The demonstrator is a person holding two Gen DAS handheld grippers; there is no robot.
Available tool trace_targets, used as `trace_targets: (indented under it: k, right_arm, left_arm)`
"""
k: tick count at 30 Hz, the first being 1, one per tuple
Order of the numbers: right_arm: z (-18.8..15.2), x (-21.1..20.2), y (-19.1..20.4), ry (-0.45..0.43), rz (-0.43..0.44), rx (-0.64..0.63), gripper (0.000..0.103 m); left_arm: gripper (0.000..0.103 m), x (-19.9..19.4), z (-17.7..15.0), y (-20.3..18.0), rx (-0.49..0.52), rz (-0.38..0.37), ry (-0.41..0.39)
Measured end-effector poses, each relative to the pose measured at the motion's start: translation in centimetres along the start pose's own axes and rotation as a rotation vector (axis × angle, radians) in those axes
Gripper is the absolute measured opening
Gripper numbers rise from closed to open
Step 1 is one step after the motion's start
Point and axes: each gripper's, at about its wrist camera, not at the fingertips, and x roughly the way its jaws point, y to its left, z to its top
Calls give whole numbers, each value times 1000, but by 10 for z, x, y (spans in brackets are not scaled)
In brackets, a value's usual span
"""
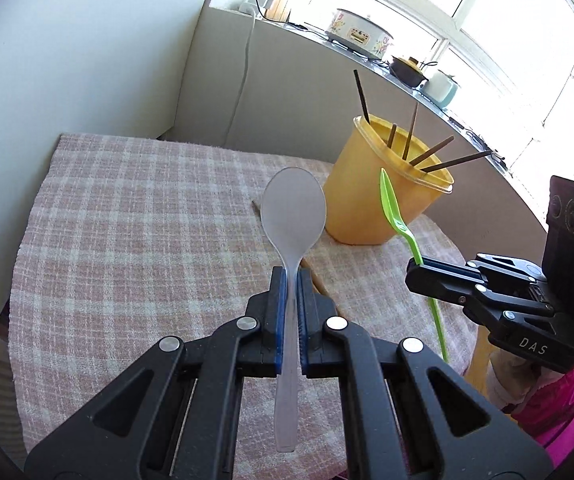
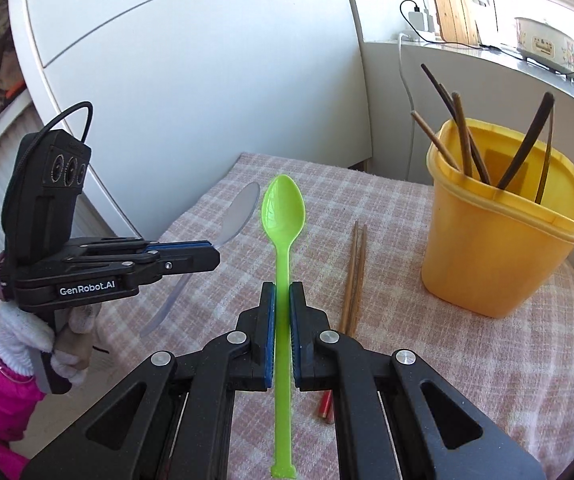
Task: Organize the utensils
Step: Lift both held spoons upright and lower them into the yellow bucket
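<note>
The left tool [image 1: 291,280] grips the clear spoon [image 1: 293,208] by its handle, bowl up, lifted above the desk [image 1: 127,220]; the right tool [image 2: 282,292] is clamped on the green spoon [image 2: 283,208], likewise held off the cloth; a pair of wooden chopsticks [image 2: 354,276] lies flat just in front of the yellow tub [image 2: 499,248]; the tub stands on the desk's far side with dark chopsticks [image 2: 463,140] leaning inside it.

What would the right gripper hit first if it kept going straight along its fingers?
Probably the checked tablecloth beyond the green spoon it holds. The right gripper points down at bare cloth, left of the chopsticks and yellow container. Depth is uncertain.
</note>
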Motion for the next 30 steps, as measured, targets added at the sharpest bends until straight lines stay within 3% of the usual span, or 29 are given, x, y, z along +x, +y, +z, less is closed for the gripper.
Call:
trace_targets:
  k: [14,22,30]
  right_arm:
    - [9,-86,-30,-187,-78,12,5]
    - [25,-105,-65,-245,-134,55,5]
    - [50,-96,-101,-273,-158,107,5]
  left_arm:
    - [4,9,58,-56,94,-80,-106]
    - [4,28,98,-77,120,-89,-170]
    - [4,61,133,-89,97,-141,-190]
